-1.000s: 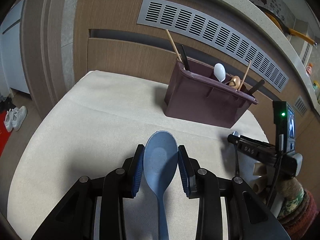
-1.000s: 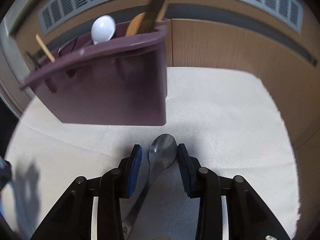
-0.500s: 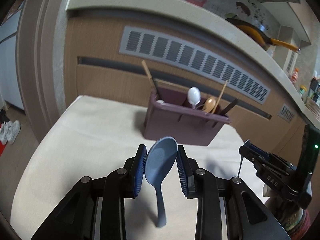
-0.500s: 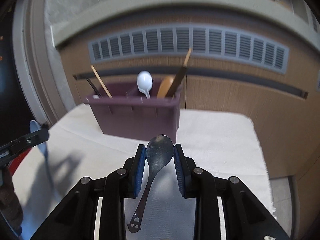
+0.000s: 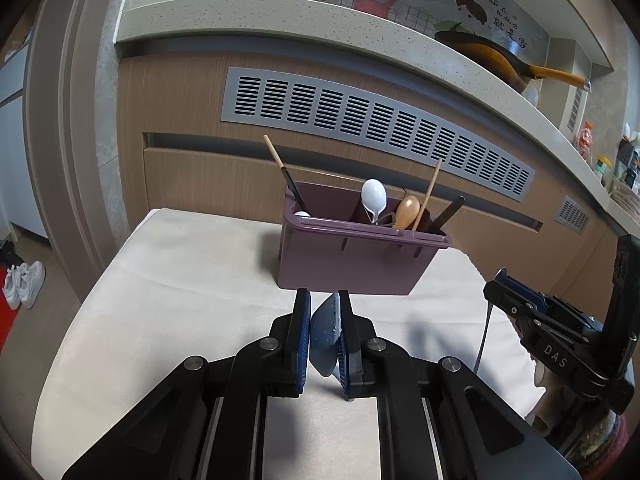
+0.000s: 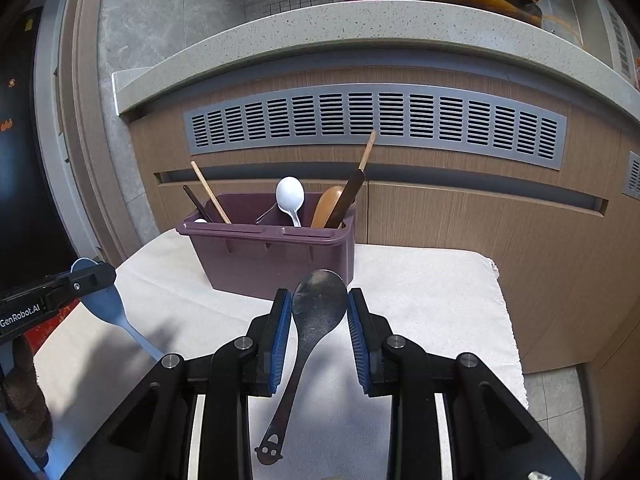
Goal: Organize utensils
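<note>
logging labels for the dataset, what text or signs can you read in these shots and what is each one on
"DAS": white letters on the side of the right gripper, seen from the left wrist.
"GenRobot.AI": white letters on the side of the left gripper, seen from the right wrist.
Chinese characters on the wall sticker beside the cartoon figures: too small to read.

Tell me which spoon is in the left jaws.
The blue plastic spoon, pinched at its bowl. The metal spoon is in the right jaws; the white spoon and wooden spoon stand in the purple caddy.

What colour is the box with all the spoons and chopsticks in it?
Dark purple plastic utensil box, plain with no pattern; the right wrist view shows it best.
</note>
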Available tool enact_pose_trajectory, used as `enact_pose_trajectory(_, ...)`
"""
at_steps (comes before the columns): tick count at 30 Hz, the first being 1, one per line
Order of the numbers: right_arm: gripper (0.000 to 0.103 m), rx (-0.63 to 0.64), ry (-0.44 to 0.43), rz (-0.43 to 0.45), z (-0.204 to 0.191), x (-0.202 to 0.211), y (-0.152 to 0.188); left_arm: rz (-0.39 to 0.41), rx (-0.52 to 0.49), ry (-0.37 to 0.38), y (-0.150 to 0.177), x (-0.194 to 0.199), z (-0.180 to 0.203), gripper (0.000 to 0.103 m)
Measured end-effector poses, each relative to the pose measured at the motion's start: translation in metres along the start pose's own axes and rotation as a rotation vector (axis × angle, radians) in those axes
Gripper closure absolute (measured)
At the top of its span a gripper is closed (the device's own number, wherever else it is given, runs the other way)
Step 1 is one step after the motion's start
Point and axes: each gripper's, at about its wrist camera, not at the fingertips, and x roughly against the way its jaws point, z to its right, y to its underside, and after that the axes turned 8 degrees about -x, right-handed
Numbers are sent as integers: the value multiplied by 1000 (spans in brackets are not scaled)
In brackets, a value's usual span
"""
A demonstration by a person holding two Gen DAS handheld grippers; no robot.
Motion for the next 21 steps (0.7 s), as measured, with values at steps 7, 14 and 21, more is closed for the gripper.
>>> enact_pose_trajectory(7,77,18,-5,102,-6,28,-25,91,-40,28,-35,28,6,91)
enact_pose_trajectory(14,77,132,30,421,-30,72,-125,255,-177,59,-145,61,26,91)
enact_pose_trajectory(21,77,114,39,424,-33,-2,-159,260,-187,21,-174,9,17,91)
